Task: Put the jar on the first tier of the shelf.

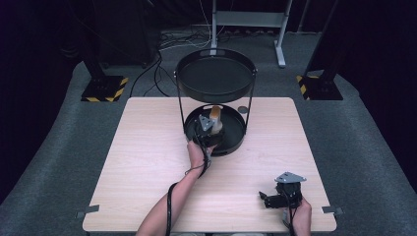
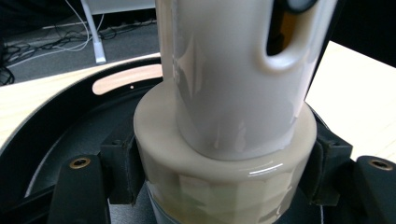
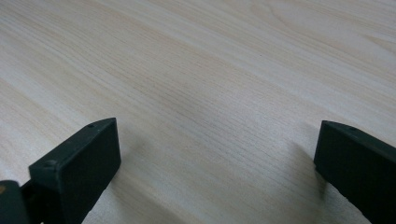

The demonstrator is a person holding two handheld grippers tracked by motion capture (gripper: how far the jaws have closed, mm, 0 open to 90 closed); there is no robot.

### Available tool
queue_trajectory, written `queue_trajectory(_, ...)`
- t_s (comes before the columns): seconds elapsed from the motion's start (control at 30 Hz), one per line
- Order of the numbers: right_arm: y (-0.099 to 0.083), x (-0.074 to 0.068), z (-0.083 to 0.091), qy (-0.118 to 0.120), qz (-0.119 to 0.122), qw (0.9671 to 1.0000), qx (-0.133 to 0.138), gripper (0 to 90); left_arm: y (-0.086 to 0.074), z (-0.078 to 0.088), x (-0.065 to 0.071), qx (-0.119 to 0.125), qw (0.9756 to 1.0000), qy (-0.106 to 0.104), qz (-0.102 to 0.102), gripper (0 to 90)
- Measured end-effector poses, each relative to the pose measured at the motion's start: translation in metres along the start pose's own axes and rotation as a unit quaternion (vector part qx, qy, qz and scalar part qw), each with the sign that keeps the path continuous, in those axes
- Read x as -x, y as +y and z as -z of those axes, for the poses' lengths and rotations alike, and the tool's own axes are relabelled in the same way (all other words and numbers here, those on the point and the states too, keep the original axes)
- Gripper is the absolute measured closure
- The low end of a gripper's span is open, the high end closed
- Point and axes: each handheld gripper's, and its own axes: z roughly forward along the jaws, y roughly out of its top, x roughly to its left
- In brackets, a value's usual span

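Note:
A cream glazed vessel [image 2: 219, 140] has a wide round base and a narrower upper part with an oval slot that shows orange inside. It stands upright over the lower black tray [image 1: 237, 145] of a two-tier stand. My left gripper [image 1: 211, 130] is shut on its base, and both black pads [image 2: 122, 169] press its sides in the left gripper view. My right gripper [image 1: 265, 200] rests near the table's front right corner. It is open, with bare wood between its jaws, as my right gripper [image 3: 215, 149] shows in its own view.
The stand's upper tray [image 1: 215, 100] hangs above the lower one on thin rods [image 1: 179, 103], overhanging the vessel. A small dark disc [image 1: 243, 109] lies on the table behind the stand. The wooden table [image 1: 147, 162] has free room left and right.

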Motion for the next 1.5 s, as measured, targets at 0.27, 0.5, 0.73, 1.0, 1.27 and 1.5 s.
queue_trajectory(0.27, 0.000, 0.000, 0.000, -0.001, 0.000, 1.0000, 0.000, 0.1, -0.004, -0.004, 0.001, -0.004, 1.0000, 0.002, -0.002, 29.0)
queue_trajectory(0.5, 0.000, 0.000, 0.000, -0.001, 0.001, 1.0000, 0.000, 0.1, -0.009, -0.005, 0.005, 0.008, 0.9995, 0.004, -0.029, 29.0)
queue_trajectory(0.73, 0.000, 0.000, 0.000, -0.002, 0.001, 1.0000, 0.000, 0.1, -0.011, -0.006, 0.004, 0.015, 0.9995, 0.000, -0.029, 28.9)
queue_trajectory(1.0, 0.000, 0.000, 0.000, -0.002, 0.001, 1.0000, 0.000, 0.1, -0.011, -0.006, 0.004, 0.012, 0.9995, 0.000, -0.030, 28.8)
queue_trajectory(1.27, 0.000, 0.000, 0.000, -0.002, 0.001, 1.0000, 0.000, 0.1, -0.011, -0.006, 0.004, 0.011, 0.9994, 0.002, -0.034, 28.7)
queue_trajectory(1.5, 0.000, 0.000, 0.000, -0.002, 0.001, 1.0000, 0.000, 0.1, -0.010, -0.005, 0.004, 0.008, 0.9993, 0.001, -0.035, 28.6)
